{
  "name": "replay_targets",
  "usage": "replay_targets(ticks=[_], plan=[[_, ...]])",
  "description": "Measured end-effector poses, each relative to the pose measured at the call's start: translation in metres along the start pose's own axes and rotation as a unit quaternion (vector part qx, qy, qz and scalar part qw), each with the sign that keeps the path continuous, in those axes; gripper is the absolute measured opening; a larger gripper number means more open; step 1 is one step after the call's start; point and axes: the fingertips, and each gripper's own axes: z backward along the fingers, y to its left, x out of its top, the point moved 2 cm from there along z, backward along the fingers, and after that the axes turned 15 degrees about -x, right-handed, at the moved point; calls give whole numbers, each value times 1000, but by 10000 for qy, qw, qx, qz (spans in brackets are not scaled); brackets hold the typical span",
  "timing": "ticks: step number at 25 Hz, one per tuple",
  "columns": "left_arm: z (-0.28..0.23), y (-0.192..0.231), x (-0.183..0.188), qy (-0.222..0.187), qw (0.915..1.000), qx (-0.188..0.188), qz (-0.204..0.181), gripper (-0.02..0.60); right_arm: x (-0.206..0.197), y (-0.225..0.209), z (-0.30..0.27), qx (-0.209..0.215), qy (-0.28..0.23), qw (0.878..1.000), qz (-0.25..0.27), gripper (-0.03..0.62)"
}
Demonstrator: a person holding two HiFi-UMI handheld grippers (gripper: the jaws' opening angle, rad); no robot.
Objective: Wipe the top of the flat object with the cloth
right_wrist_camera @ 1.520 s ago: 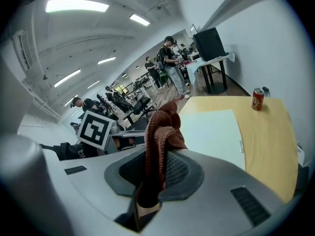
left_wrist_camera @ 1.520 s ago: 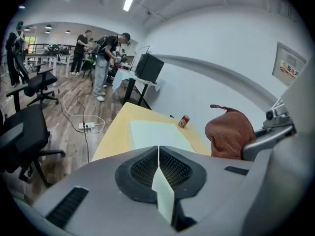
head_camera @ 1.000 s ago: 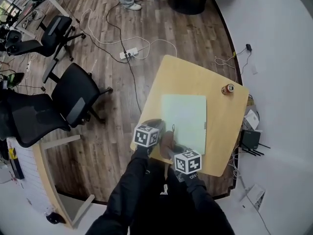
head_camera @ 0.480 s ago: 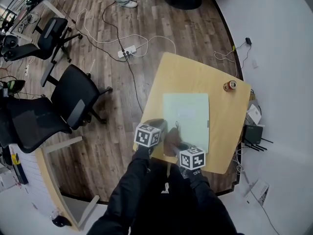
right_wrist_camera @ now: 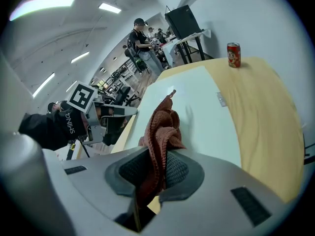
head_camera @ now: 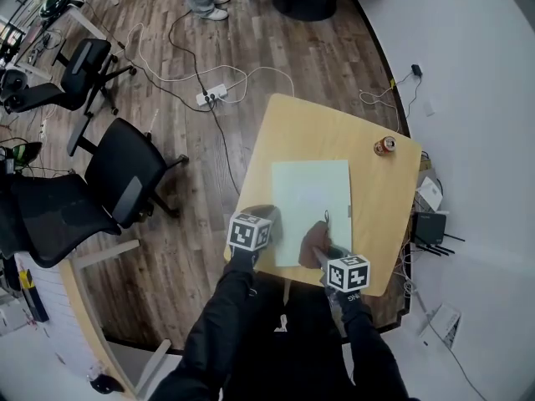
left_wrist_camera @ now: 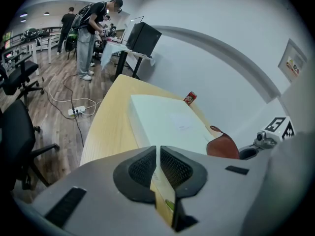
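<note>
The board (head_camera: 311,195) lay flat in the middle of the table (head_camera: 384,207). The cloth (head_camera: 316,242) had slid along its near end, from the left part over to the right. The right gripper (right_wrist_camera: 160,166) pinched the cloth tight, and the left gripper (left_wrist_camera: 158,154) sat by the board's near left corner with its fingers pressed together on nothing, so I think the wiping had started and most of the top was still to do.

A dark wood-plank floor (head_camera: 184,249) carries black wheeled office chairs (head_camera: 125,174), a white power strip (head_camera: 211,96) and a pale wooden table (head_camera: 386,207) beside a plain white wall (head_camera: 476,73).
</note>
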Motion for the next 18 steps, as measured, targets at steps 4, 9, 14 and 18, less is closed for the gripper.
replay_targets(ticks=[4,9,14,18], plan=[[2,1,0,12,10000,89,18,37,-4,-28,13,-210,-33,9998,-25,83],[1,1,1,68,10000,21,34,37,-8,-65,28,-522,-36,9986,-67,83],[1,1,0,25,9999,-85,100,37,-1,-77,47,-593,-191,9979,-158,83],[1,2,0,84,9995,-248,179,37,27,-48,64,-224,-551,9979,-247,83]])
